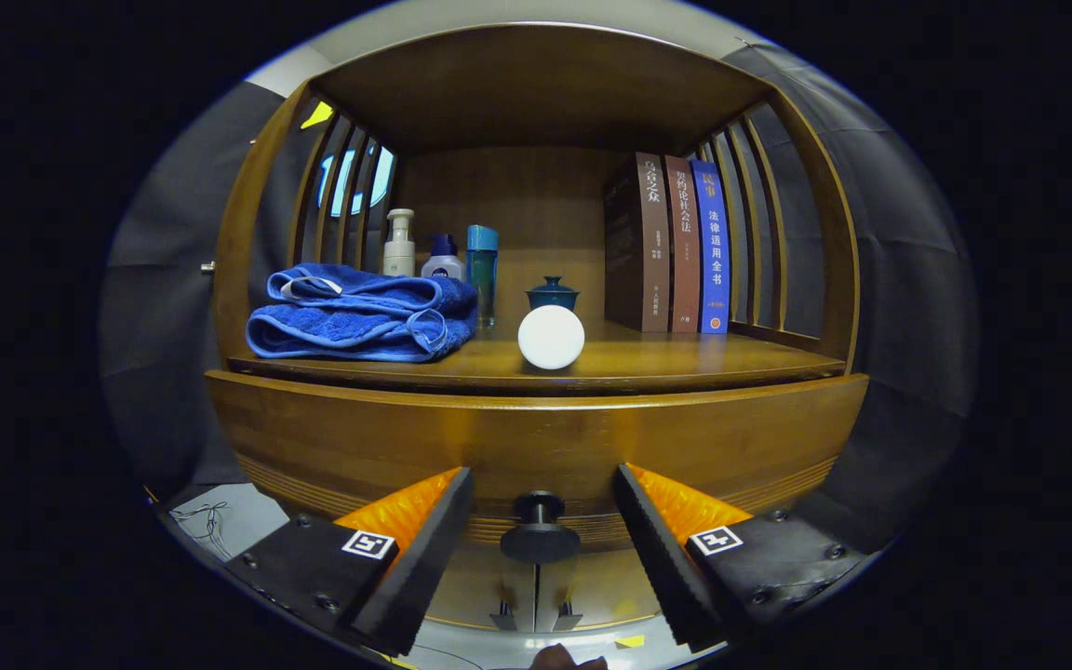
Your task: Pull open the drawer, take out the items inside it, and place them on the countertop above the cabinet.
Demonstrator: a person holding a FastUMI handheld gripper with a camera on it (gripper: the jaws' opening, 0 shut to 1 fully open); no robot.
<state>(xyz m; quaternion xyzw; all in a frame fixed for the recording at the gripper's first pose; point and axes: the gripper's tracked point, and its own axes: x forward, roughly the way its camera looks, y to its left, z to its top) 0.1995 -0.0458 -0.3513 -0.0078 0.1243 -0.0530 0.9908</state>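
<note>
Between our spread fingers [541, 544] we see the drawer's dark knob [539, 530], untouched, on the closed drawer [536, 437]. On the surface [685, 368] above sit a white ball [551, 337] and blue towel [359, 316].

Soft overhead light warms the wooden cabinet [536, 437], leaving its upper recess dim and a white ball [551, 337] shining brightest on the countertop. Fisheye distortion bows the cabinet's edges outward. The gripper [541, 535], fingers parted around the drawer knob [539, 530], stays sharp.
</note>
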